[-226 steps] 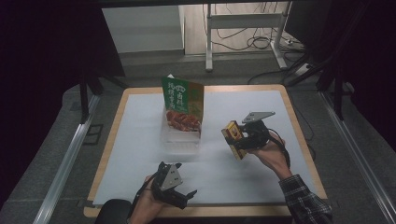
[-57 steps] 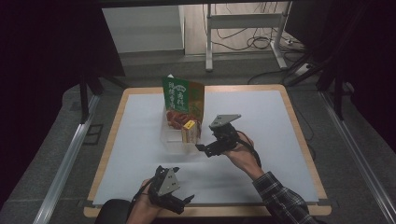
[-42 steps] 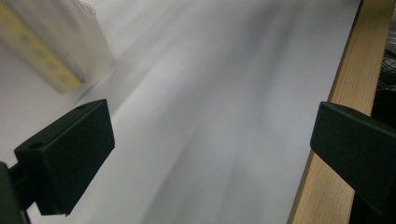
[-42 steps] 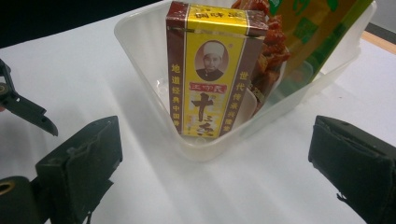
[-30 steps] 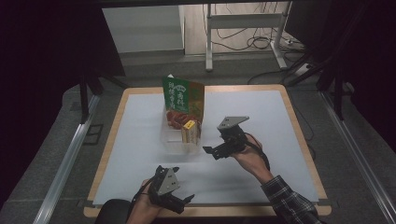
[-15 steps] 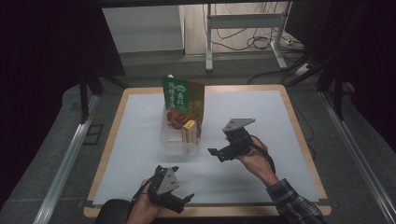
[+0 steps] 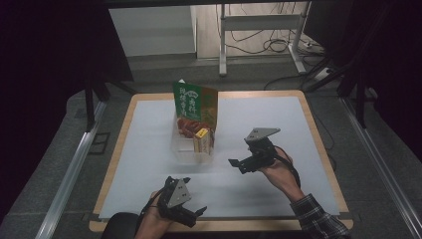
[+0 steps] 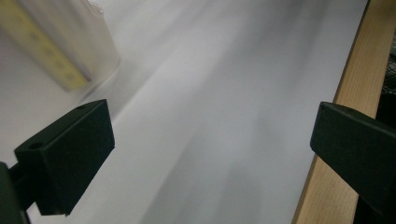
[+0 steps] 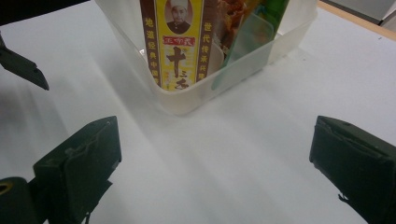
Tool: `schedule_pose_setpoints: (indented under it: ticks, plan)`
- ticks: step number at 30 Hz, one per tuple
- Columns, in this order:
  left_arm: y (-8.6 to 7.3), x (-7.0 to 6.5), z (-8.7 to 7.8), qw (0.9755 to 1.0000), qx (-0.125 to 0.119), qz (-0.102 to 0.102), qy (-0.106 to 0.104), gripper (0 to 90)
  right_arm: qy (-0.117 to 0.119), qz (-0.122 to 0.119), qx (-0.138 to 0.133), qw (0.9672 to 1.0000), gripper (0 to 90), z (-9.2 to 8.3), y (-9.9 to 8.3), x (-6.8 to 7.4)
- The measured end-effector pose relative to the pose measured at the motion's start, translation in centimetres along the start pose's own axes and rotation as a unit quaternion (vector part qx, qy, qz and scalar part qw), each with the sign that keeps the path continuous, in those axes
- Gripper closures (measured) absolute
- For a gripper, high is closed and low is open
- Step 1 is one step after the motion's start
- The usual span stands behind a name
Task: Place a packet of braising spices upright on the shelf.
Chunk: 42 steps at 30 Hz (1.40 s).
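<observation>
A clear plastic tub [image 7: 191, 149] stands near the middle of the white-covered worktop [image 7: 149, 129], a little toward the 11 o'clock side of centre. Inside it a yellow seasoning box [image 7: 202, 140] stands upright at the tub's near right corner, its printed face turned to the right gripper view, where a figure in a chef's hat and large characters show through the wall [image 9: 176, 42]. Behind the box, at about 12 o'clock in the tub, a tall green packet [image 7: 194, 102] stands with a red food picture low on its front; a second, reddish pouch seems to lean beside it, though the blur makes this hard to confirm.

The right gripper [image 7: 238, 163] is held just above the worktop at 3 o'clock from the tub, near it but apart, pointing toward the box. Its jaws stand wide with nothing between them but bare white surface.

The left gripper [image 7: 196, 214] sits at 6 o'clock, close to the near wooden edge [image 8: 355, 88] of the worktop and well apart from the tub. Its jaws are likewise spread wide and empty; in the left gripper view the tub's corner [image 8: 100, 42] and a yellow strip of the box appear at 10 o'clock, blurred.
</observation>
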<state>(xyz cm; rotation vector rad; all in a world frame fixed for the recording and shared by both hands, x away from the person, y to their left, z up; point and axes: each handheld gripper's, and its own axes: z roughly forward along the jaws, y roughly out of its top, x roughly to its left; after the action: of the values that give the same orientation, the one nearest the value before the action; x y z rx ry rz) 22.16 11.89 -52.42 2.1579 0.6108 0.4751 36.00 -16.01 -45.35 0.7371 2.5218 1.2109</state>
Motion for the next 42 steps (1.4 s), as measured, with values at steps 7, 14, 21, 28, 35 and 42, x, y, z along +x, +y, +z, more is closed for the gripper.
schedule_pose_setpoints:
  ticks: [7, 14, 21, 28, 35, 42]
  plan:
    - [0.0, 0.0, 0.0, 1.0000, 0.001, 0.000, 0.000, 0.0, -0.005, 0.006, 0.001, 1.0000, 2.1, -0.7, -0.6, -0.3]
    - [0.0, 0.0, 0.0, 1.0000, -0.002, -0.003, 0.000, 0.0, -0.014, 0.013, 0.001, 0.9998, 2.1, -1.5, -1.3, -0.8]
    - [0.0, 0.0, 0.1, 1.0000, -0.001, -0.004, 0.000, 0.0, -0.022, 0.019, 0.004, 0.9996, 1.5, -2.5, -2.1, -1.2]
    - [0.0, 0.0, 0.1, 1.0000, -0.001, -0.005, 0.000, 0.0, -0.031, 0.022, 0.007, 0.9993, 1.1, -3.6, -2.9, -1.6]
    - [0.0, 0.0, 0.1, 1.0000, -0.001, -0.005, 0.000, 0.0, -0.042, 0.027, 0.008, 0.9987, 1.0, -4.7, -3.7, -1.9]
    - [0.0, 0.0, 0.1, 1.0000, -0.001, -0.005, -0.001, 0.0, -0.048, 0.032, 0.008, 0.9983, 1.0, -5.5, -4.4, -2.1]
